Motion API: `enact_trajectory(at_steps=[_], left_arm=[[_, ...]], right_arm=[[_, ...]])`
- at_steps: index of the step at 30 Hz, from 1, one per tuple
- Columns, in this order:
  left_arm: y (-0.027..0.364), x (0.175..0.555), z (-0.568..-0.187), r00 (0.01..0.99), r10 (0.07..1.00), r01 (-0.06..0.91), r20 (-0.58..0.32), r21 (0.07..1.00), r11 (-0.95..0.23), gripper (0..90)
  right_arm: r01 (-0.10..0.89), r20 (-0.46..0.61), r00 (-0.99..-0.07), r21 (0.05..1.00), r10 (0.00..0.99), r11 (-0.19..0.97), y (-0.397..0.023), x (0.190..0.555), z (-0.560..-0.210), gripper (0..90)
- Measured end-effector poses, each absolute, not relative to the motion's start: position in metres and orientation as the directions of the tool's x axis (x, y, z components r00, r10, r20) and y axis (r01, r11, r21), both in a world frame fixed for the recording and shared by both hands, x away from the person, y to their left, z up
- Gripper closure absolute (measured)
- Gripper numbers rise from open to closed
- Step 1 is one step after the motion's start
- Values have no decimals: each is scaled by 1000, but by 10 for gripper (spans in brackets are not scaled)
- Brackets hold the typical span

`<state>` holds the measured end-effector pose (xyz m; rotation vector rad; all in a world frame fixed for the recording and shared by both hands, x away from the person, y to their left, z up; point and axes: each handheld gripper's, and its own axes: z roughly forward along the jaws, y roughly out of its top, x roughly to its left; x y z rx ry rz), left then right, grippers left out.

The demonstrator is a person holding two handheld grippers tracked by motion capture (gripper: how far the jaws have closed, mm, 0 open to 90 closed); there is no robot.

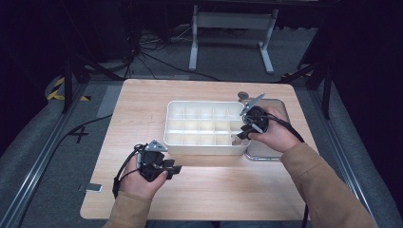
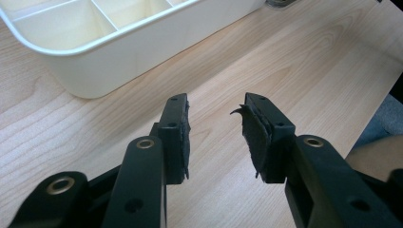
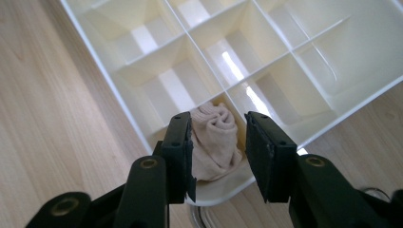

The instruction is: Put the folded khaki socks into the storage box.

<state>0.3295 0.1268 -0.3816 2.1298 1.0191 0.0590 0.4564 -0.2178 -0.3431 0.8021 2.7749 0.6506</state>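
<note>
Beige rolled sock lies lengthwise in tray's corner compartment.

Left forearm enters from the bottom edge of the high view, sleeve to the wrist, hand wrapped around the left gripper. That gripper lies low and roughly level, pointing to the right of the view. In the left gripper view its jaws stand well apart with nothing between them; one pad is frayed at its edge.

Right forearm comes in from the lower right, hand gripping the right gripper, which points down and leftward. Its jaws stand apart, pads pressing on nothing.
</note>
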Motion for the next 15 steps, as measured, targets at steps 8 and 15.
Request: enact_trajectory(at_steps=[8,15], left_arm=[[128,329,-383,680,682,650,-271,653,-389,622],[131,326,-382,679,684,646,-267,660,-384,621]], right_arm=[[419,-34,-850,560,525,715,-226,434,-331,601],[384,-16,-862,630,507,674,-237,410,-327,566]])
